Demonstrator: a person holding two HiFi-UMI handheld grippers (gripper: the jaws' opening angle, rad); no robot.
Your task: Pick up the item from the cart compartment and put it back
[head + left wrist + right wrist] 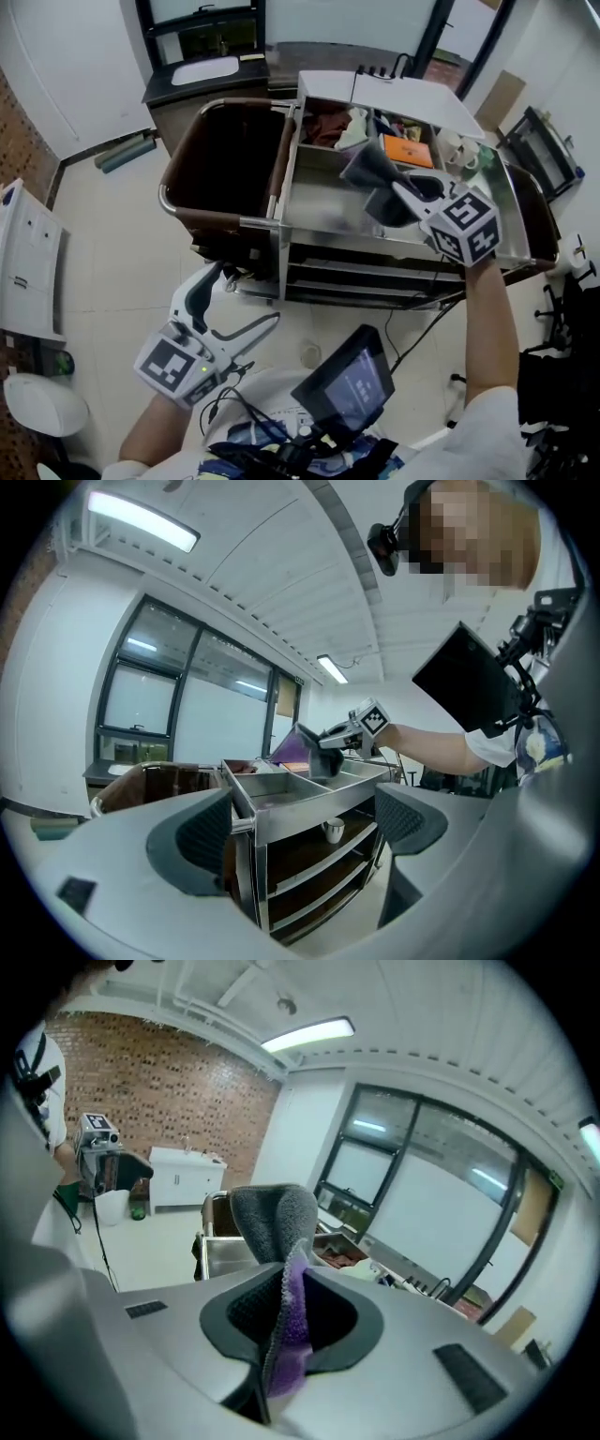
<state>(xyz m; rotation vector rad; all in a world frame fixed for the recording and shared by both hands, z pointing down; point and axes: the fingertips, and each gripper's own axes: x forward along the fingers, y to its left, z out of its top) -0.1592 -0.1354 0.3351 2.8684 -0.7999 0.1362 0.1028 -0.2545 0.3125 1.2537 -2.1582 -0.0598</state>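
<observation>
The pick-up half looks done, and the putting back has not begun. The right tongs (286, 1312) are pressing together on a folded grey and purple cloth (274, 1227), pinching it near one end. They are holding it in the air above the open steel compartment (317, 204) of the cart (278, 228). In the left gripper view the cloth is hanging clear of the steel, not touching it.

The left tongs (300, 832) are standing spread with nothing between them. They are waiting low by the person's body, well apart from the cart and taking no part.

As I read it, the next move calls for tipping the right tongs down over that same compartment. The cloth should be lowered until it is resting on the steel floor, and only then should the tongs be spread. Let go too high and the limp cloth may drape over the rim.

The cloth's long axis is running on along the line of the tongs. Its free grey end is pointing away from the person, up and towards the far side of the cart, and curling over at the tip. The purple face is showing along the pinched edge.
</observation>
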